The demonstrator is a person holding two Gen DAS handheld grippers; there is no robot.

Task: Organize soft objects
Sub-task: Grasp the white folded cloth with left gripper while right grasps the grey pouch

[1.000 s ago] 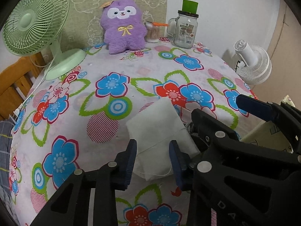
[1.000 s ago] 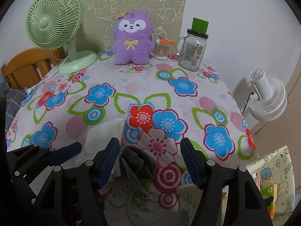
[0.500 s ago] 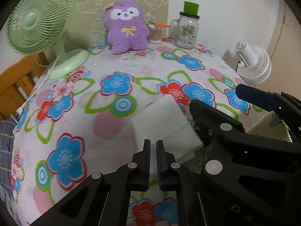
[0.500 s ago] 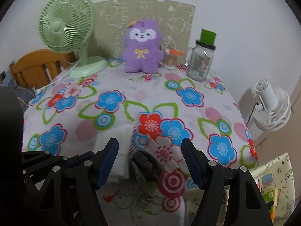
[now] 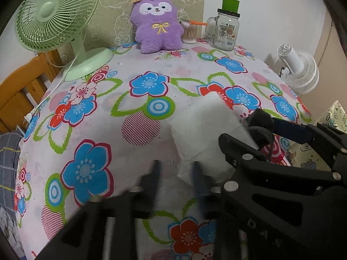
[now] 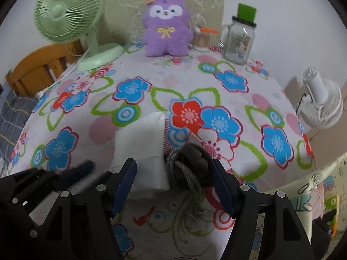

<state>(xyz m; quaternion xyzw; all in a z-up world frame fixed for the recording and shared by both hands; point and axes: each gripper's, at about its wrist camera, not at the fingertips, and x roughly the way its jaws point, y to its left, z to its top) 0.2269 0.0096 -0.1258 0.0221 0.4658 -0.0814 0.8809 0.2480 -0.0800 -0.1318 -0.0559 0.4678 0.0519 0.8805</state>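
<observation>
Now the white cloth (image 5: 201, 127) lies between left jaws just reopened — right jaws wide.

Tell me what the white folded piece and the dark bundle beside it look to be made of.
White folded piece: seemingly soft matte fabric or thin padding; a stitched seam shows near its front edge, and it slumps limply. Dark bundle: grey-brown cloth with a woven grey cord, its braided texture visible; possibly a drawstring pouch, hard to confirm.

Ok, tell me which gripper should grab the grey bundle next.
Right. The right gripper stands open astride the grey bundle. The left gripper, jaws just opening, has the white cloth's near edge between them.
</observation>
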